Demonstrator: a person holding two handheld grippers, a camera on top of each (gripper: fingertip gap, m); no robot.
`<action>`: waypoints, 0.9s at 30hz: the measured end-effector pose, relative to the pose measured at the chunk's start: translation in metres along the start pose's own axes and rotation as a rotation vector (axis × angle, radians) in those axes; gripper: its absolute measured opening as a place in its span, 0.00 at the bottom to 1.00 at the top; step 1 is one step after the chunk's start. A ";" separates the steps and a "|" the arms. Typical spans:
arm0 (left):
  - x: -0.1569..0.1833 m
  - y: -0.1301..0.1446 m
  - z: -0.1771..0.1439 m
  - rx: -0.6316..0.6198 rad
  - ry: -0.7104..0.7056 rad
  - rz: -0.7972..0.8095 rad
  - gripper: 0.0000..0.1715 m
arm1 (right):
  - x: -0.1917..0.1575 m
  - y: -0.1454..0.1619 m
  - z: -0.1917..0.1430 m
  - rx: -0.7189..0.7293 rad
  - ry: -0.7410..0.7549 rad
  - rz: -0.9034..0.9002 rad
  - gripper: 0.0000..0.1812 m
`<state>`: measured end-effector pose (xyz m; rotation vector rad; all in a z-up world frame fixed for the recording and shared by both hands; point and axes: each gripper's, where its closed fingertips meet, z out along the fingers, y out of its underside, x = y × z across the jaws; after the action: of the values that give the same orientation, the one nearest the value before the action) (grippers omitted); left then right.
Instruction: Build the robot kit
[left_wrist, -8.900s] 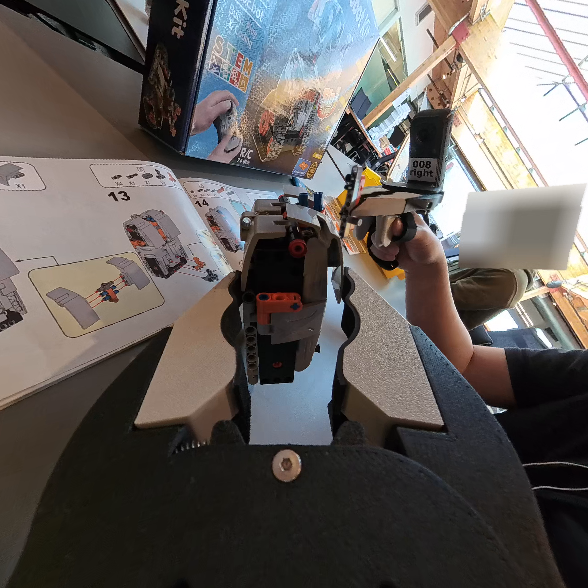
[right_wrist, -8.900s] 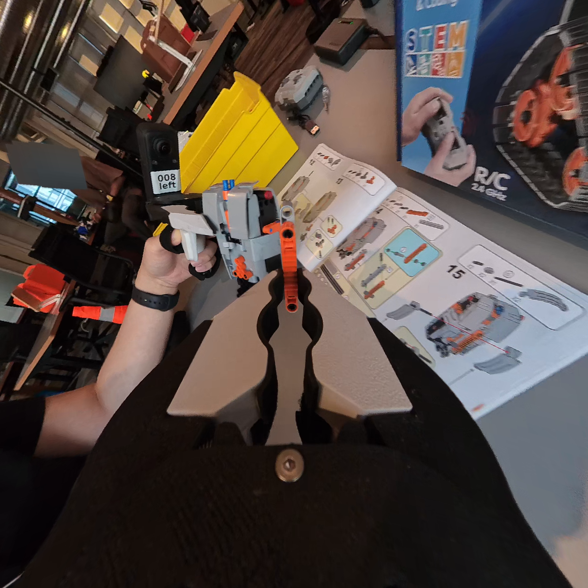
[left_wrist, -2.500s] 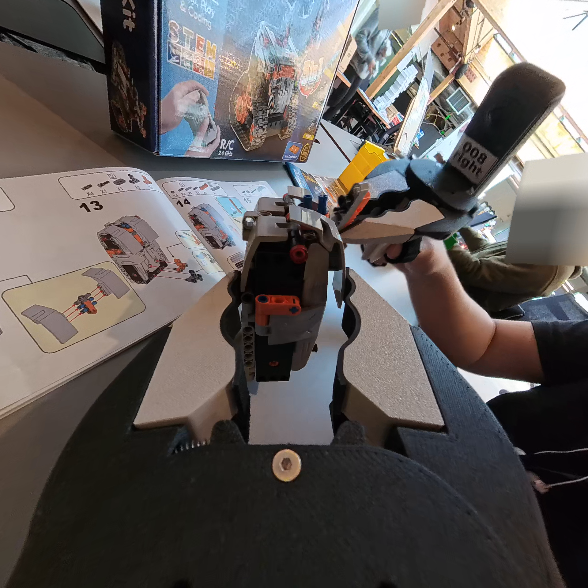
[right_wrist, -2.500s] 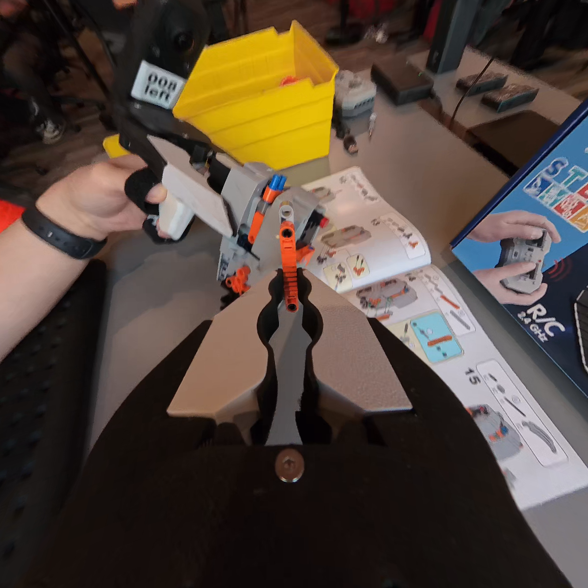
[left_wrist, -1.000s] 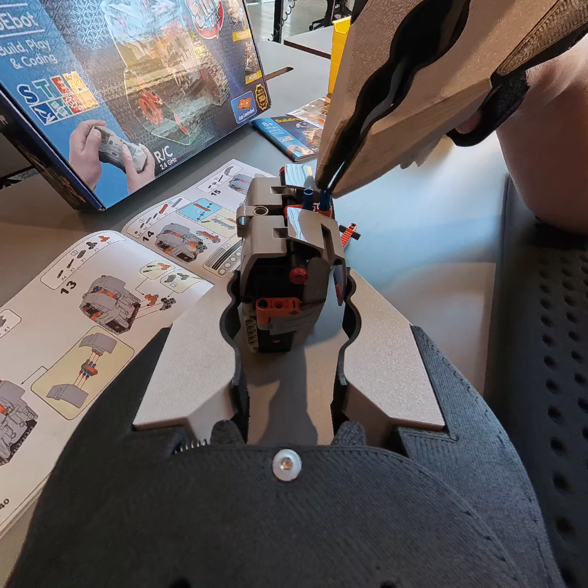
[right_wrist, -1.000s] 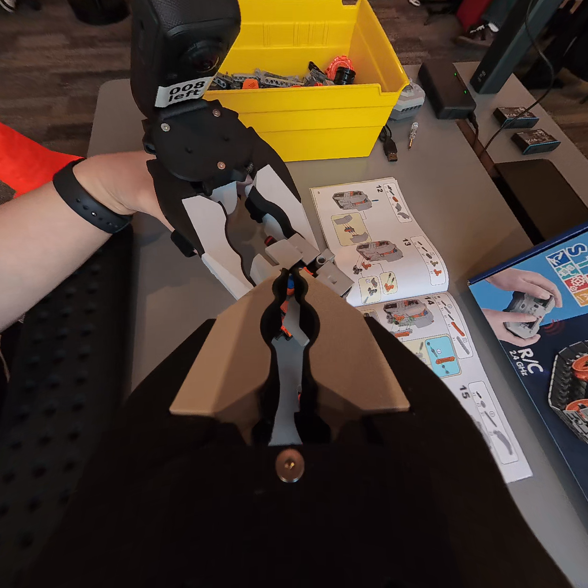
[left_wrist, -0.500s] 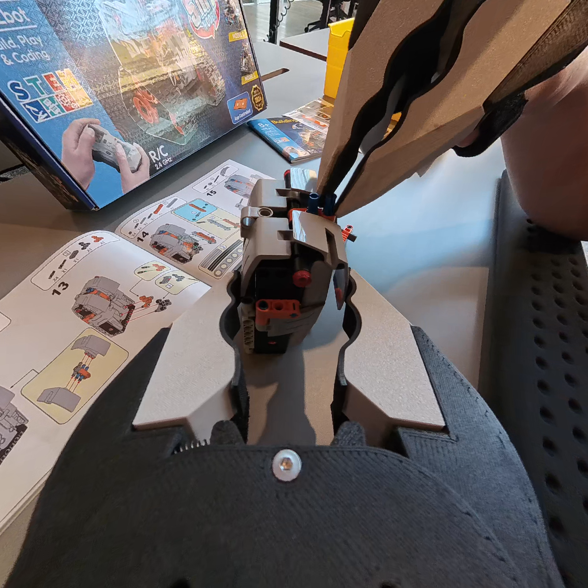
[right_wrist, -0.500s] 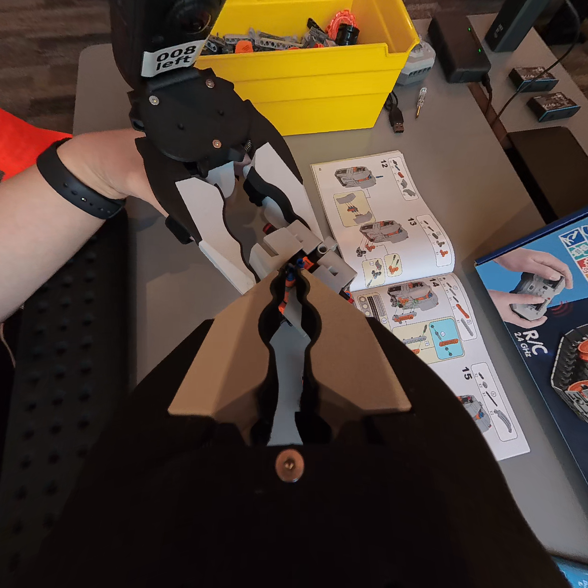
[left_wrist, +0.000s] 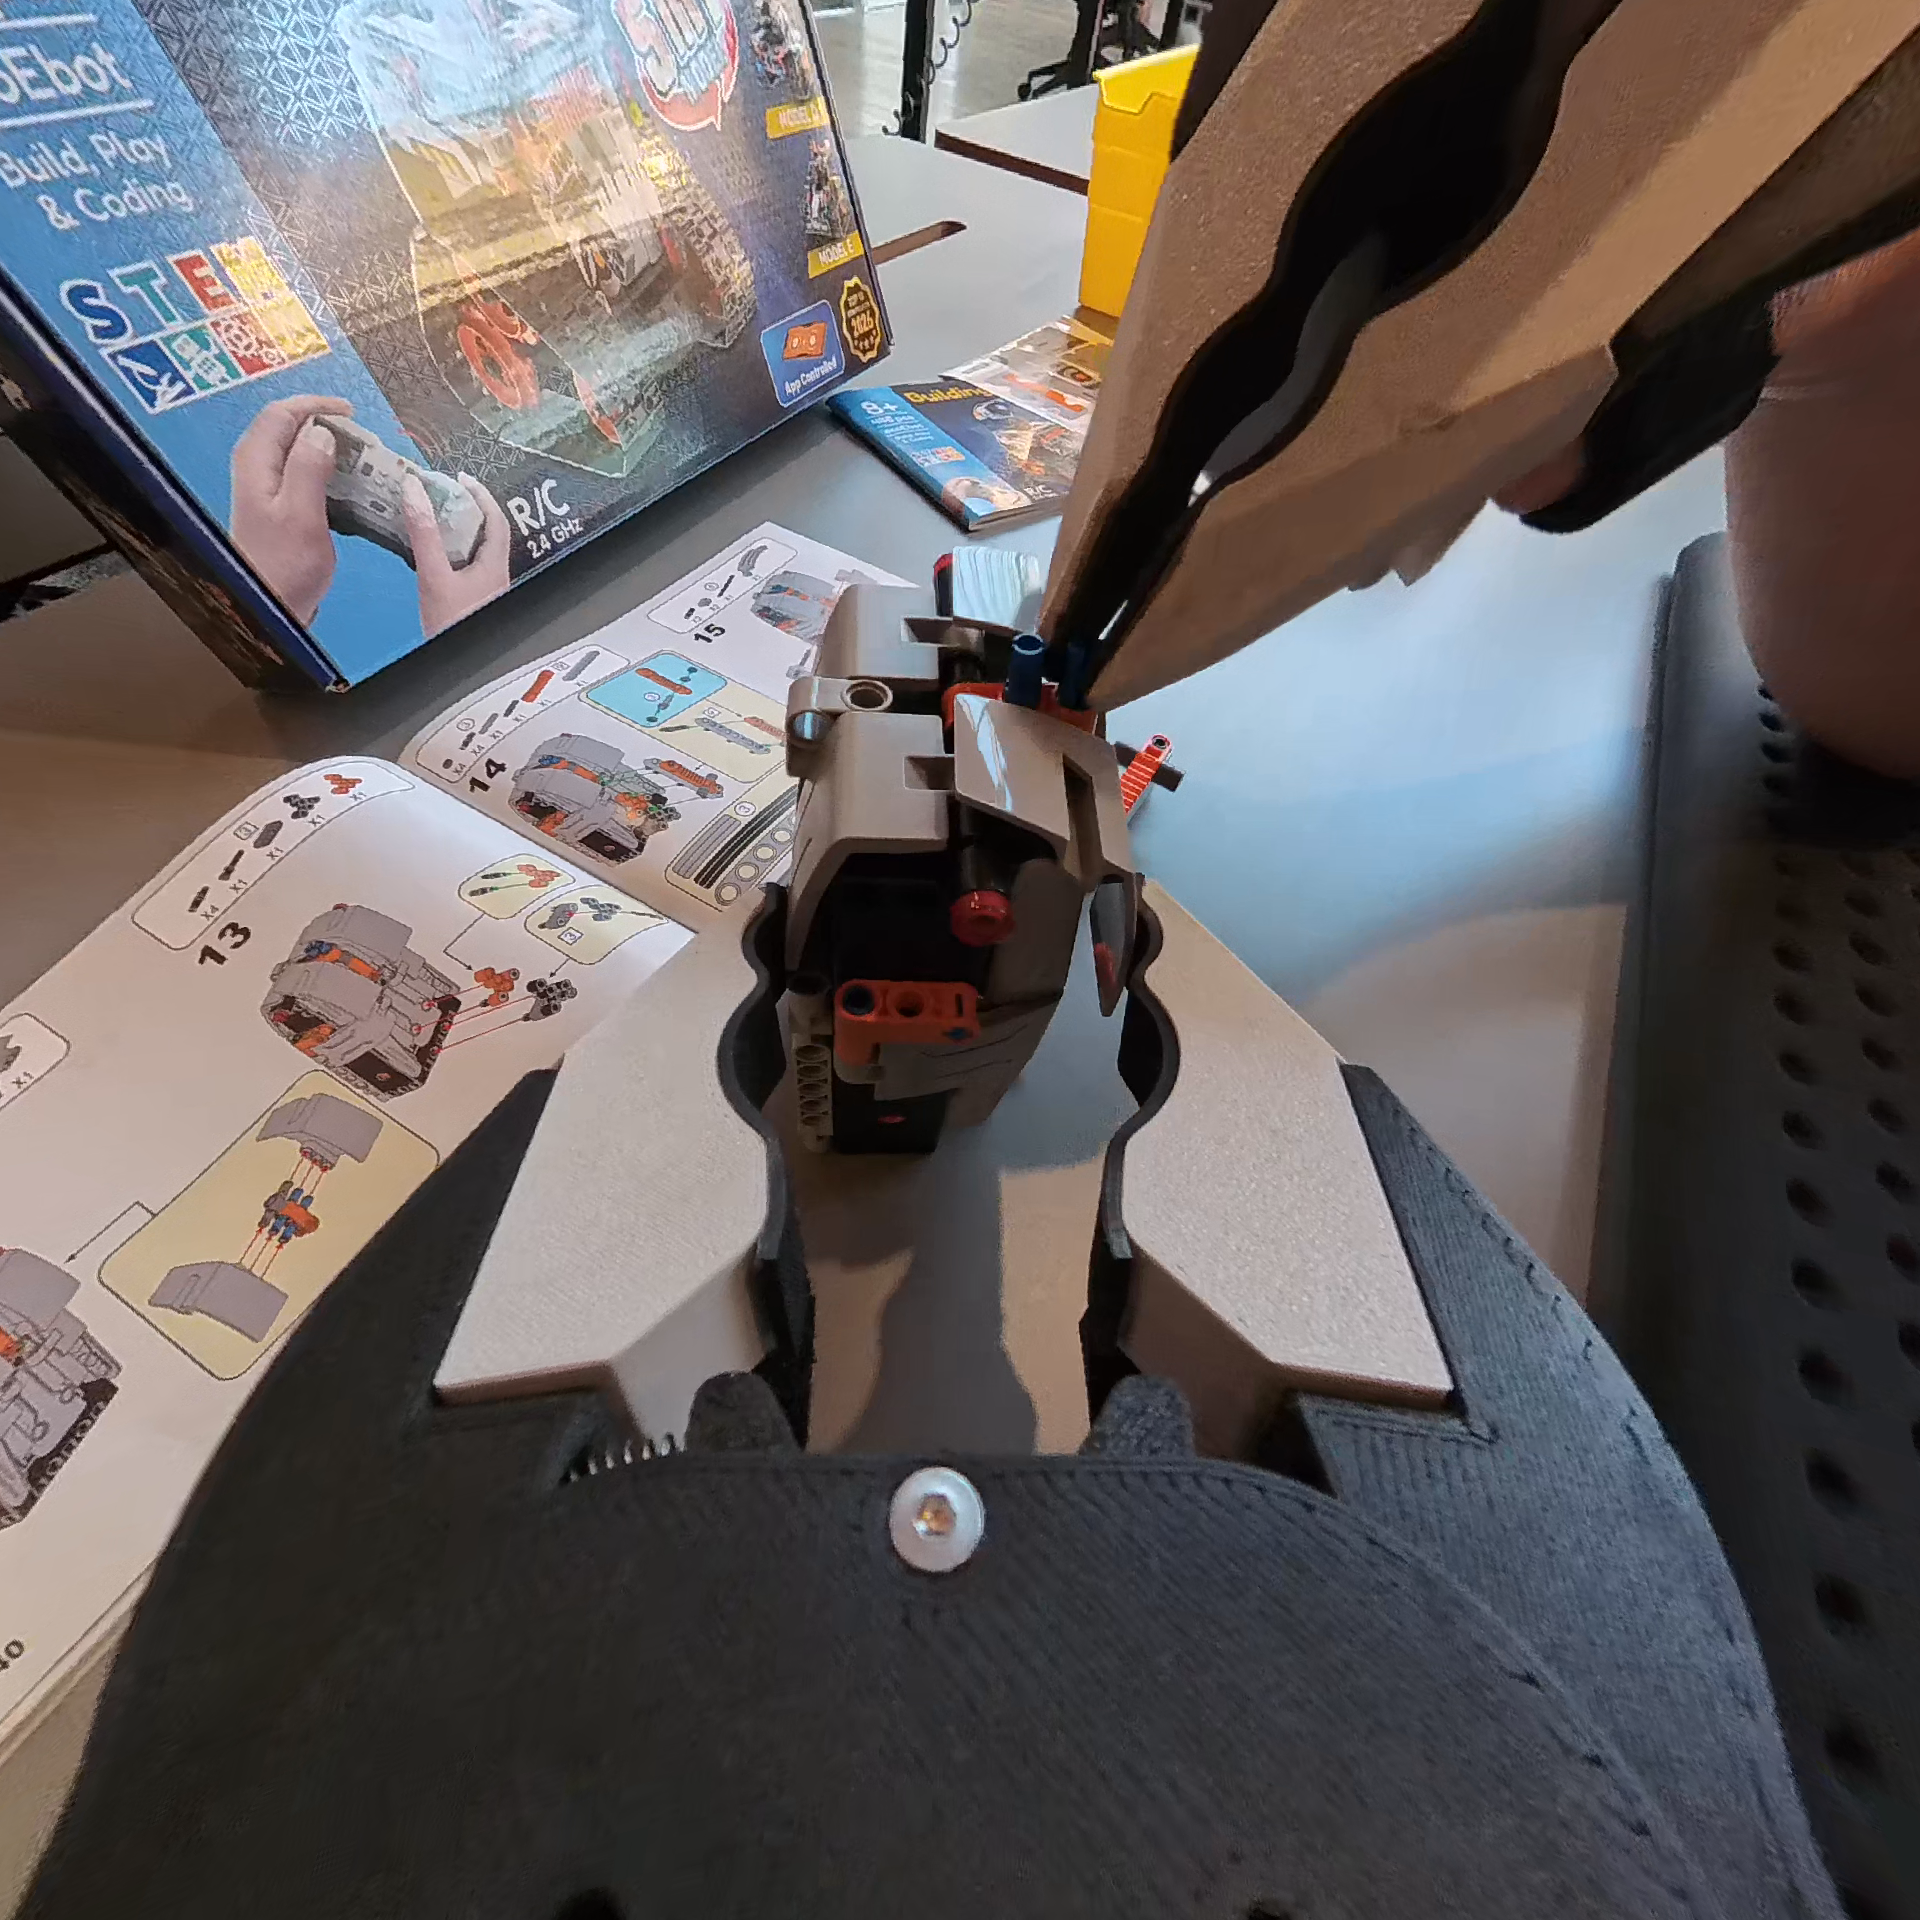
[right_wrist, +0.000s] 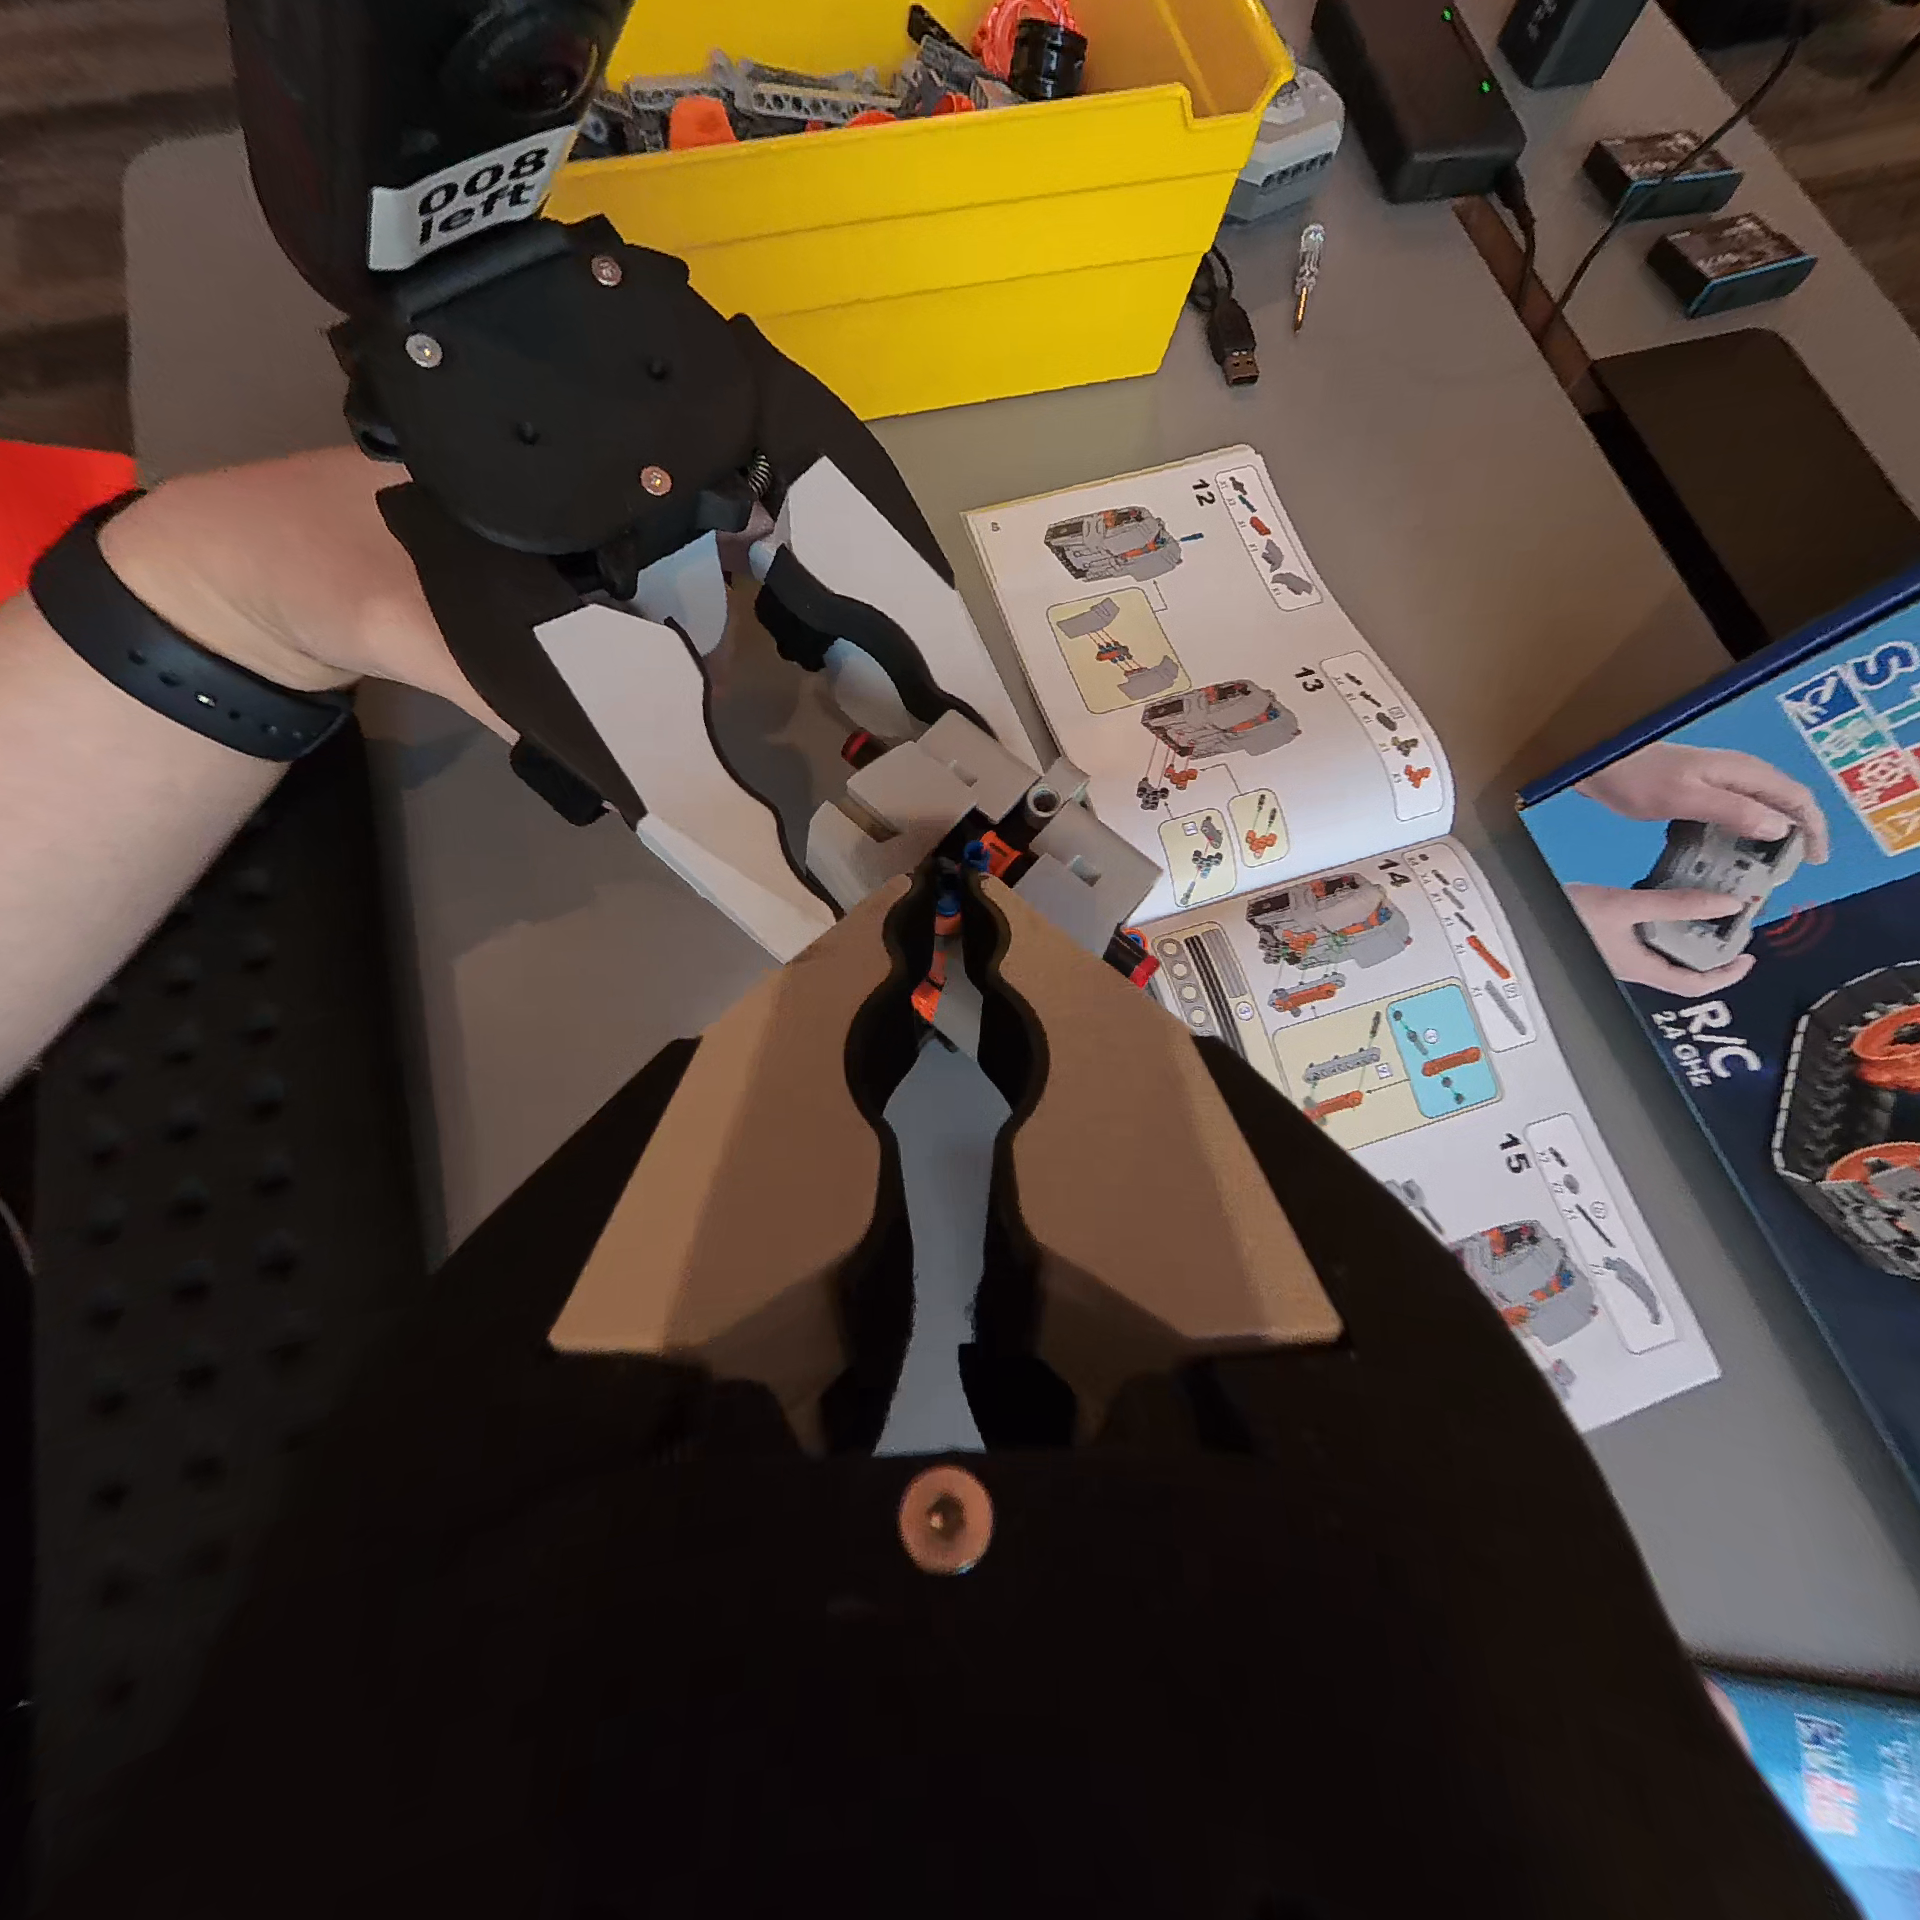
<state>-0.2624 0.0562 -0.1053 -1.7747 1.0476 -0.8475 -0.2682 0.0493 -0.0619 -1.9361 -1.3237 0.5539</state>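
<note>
On a grey table (right_wrist: 1403, 416) beside an open instruction booklet (right_wrist: 1299, 831), the left gripper (left_wrist: 951, 997) clamps a part-built grey brick model (left_wrist: 914, 883) while the right gripper (right_wrist: 948, 883), nearly closed, pinches an orange beam (right_wrist: 928, 987) at its top.

In the middle of the frame the left claw (left_wrist: 951, 1039) is closed on a grey and black brick model (left_wrist: 925, 925), one finger on each side of its lower part. The model stands upright, with an orange brick (left_wrist: 906, 1016) on its front and blue pins (left_wrist: 1029, 665) on its top. From the upper right the right claw (left_wrist: 1081, 665) comes down, its tips nearly together and touching the blue pins. On the left of the frame an open instruction booklet (left_wrist: 312, 1039) lies flat on the grey tabletop (left_wrist: 1403, 790). In the upper left stands a blue product box (left_wrist: 436, 260). A small closed booklet (left_wrist: 966, 436) lies behind the model. A dark perforated mat (left_wrist: 1787, 1039) covers the right edge.
</note>
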 end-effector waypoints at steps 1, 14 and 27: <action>0.000 0.000 0.000 0.001 0.001 -0.003 0.37 | 0.000 0.000 0.000 -0.005 0.011 -0.014 0.02; -0.001 0.000 0.001 -0.012 -0.012 -0.001 0.38 | 0.000 0.003 0.000 -0.037 0.032 -0.052 0.03; -0.001 -0.002 0.003 0.002 -0.003 -0.001 0.38 | 0.000 0.001 -0.003 0.024 -0.047 -0.057 0.03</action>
<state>-0.2594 0.0582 -0.1049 -1.7743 1.0433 -0.8469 -0.2654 0.0476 -0.0606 -1.8700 -1.3909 0.5880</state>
